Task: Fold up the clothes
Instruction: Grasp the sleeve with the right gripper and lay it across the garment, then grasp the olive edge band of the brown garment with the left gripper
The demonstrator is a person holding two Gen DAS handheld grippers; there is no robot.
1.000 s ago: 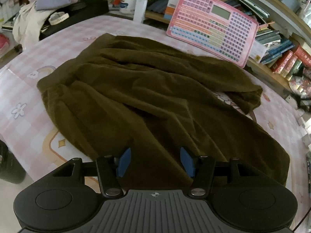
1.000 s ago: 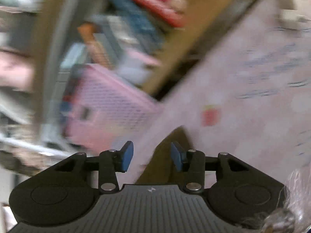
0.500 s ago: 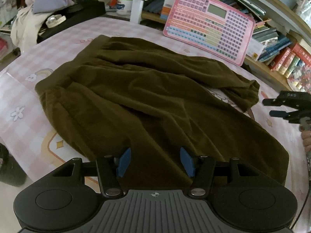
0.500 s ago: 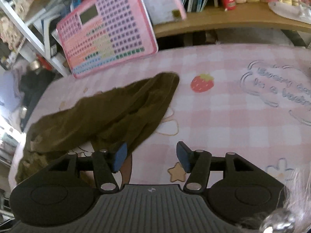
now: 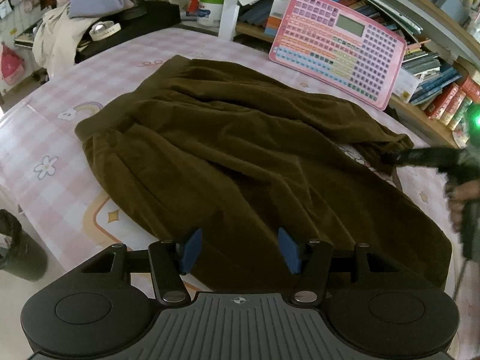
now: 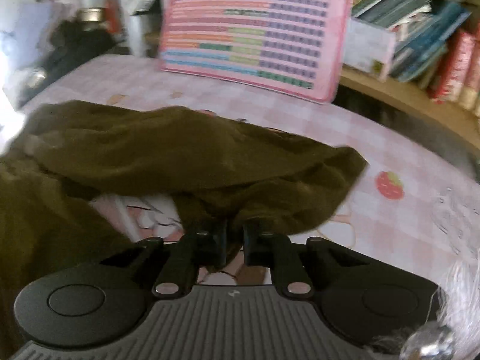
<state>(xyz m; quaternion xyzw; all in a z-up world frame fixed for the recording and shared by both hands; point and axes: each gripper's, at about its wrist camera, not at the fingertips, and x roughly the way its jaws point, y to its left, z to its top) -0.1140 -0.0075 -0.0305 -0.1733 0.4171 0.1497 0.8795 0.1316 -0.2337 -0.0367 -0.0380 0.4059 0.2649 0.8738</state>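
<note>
Dark olive-brown trousers [image 5: 240, 156] lie spread and wrinkled on the pink checked tablecloth [image 5: 45, 138]. My left gripper [image 5: 238, 250] hovers open over the near hem, nothing between its blue pads. In the left wrist view my right gripper [image 5: 390, 158] reaches in from the right, held by a hand [image 5: 462, 192], its tip at the end of the far trouser leg. In the right wrist view the right gripper [image 6: 235, 237] has its jaws closing, nearly together, with a fold of that leg's end [image 6: 270, 192] pinched between them.
A pink toy keyboard [image 5: 339, 45] leans against a bookshelf [image 5: 435, 90] behind the table. Clothes and clutter [image 5: 75, 30] pile at the back left. A dark object [image 5: 18, 252] stands beyond the table's near-left edge.
The right gripper rolled level, swept in to the end of the far trouser leg and closed its jaws on the fabric. The left gripper stayed put and open.
</note>
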